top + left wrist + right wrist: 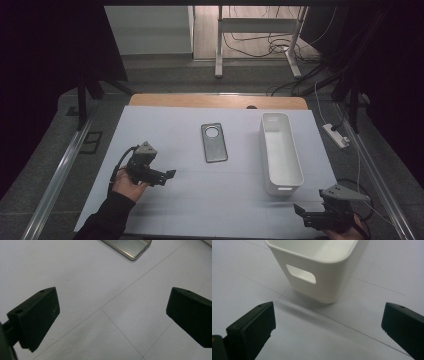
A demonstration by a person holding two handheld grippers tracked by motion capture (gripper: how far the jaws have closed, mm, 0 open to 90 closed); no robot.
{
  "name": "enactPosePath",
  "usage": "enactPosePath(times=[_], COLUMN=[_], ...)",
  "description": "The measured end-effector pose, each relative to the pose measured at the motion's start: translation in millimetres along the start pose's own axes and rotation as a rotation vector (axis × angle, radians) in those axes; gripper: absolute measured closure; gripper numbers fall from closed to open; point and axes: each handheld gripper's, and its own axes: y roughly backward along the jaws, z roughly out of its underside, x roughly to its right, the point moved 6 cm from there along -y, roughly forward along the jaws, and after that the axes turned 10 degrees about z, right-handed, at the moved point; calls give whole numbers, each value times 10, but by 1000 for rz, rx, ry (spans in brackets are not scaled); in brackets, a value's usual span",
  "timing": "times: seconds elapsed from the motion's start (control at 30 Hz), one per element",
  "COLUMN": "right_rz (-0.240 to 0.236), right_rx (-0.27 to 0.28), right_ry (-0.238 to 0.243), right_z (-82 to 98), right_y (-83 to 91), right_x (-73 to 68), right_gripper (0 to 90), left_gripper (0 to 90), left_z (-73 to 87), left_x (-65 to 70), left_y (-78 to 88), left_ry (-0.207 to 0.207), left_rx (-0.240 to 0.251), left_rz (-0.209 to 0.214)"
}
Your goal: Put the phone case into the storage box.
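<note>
**Now: both tongs open and empty, phone case ahead of the left pair**

Left tongs (169,175): jaws spread wide, nothing between them, low over the tabletop (165,125), pointing toward the table's middle. Right tongs (300,210): likewise agape and empty, at the near right corner, just short of the white bin (281,150).

Key relation: the phone case (214,142) lies flat at mid-table, forward and to the right of the left tongs, near but clearly apart from them. Its long axis runs away from the person, roughly parallel to the bin's long axis, with the camera cut-out at the far end. The left tongs look the nearer pair; the bin stands between the right tongs and the case. Judgement: a reach by the left is the natural approach, closing across the case's short width.

View differences: the left gripper view catches one corner of the phone case (130,247) at its top edge, showing a raised metallic-looking rim. The right gripper view shows the white bin (319,272) end-on, with a handle slot (300,273) in its near wall and a bare interior as far as visible.
</note>
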Motion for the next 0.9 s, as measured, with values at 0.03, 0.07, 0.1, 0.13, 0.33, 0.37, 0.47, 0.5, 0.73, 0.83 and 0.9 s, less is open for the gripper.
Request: enactPosePath(times=[0.03,0.07,0.1,0.13,0.33,0.37,0.47,0.5,0.73,0.83,0.9], right_rz=[0,-1,-1,0,-1,-2,-3,-3,-4,-5,-5], right_rx=[0,0,0,-1,-2,-3,-4,-4,-3,-4,-5], right_ry=[0,-1,-1,-1,-5,-6,-4,-4,-5,-5,-6], right_z=[0,0,0,0,1,1,1,1,1,2,2], right_y=[0,0,0,0,-2,-3,-3,-3,-4,-5,-6], right_x=[0,0,1,1,5,6,4,4,4,6,7], right_gripper=[0,0,0,0,0,0,0,0,0,0,0], left_gripper=[0,0,0,0,0,0,0,0,1,1,1], left_z=[0,-31,-48,-64,-136,-152,-198,-198,-323,-373,-416], left_x=[0,-4,-8,-11,-23,-31,-47,-47,-66,-65,-72], left_y=[0,-29,-42,-55,-131,-149,-197,-197,-271,-302,-317], left_ry=[0,-4,-6,-9,-11,-12,-3,-3,-6,-9,-20], left_rx=[0,-5,-6,-7,-12,-11,-8,-8,-5,-15,-22], left_rz=[0,5,4,7,20,20,28,28,44,43,50])
